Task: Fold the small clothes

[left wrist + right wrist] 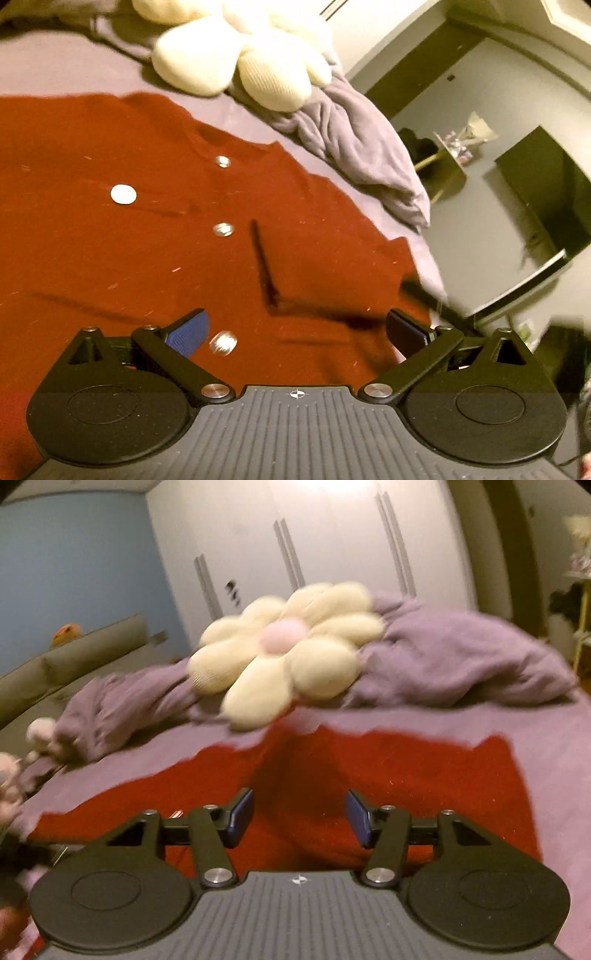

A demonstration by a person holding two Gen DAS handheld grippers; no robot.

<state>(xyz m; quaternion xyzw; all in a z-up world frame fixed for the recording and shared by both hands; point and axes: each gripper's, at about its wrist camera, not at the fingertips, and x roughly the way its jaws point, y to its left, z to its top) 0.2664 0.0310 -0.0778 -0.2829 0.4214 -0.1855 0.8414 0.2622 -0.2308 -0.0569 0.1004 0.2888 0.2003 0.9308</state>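
both the left gripper point(297, 328) and right gripper point(299, 818) hang wide open, empty, over the red cardigan point(147, 229); best pinch the hem edges just ahead, evenly.

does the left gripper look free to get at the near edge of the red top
Probably yes: the left gripper is open right over the red top, with nothing between its fingers and the cloth.

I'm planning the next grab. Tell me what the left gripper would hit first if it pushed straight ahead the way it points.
Most likely the red cardigan. The left gripper is open, empty and aimed down at the cloth near the dark crease, right of the buttons. How far off the cloth lies is unclear.
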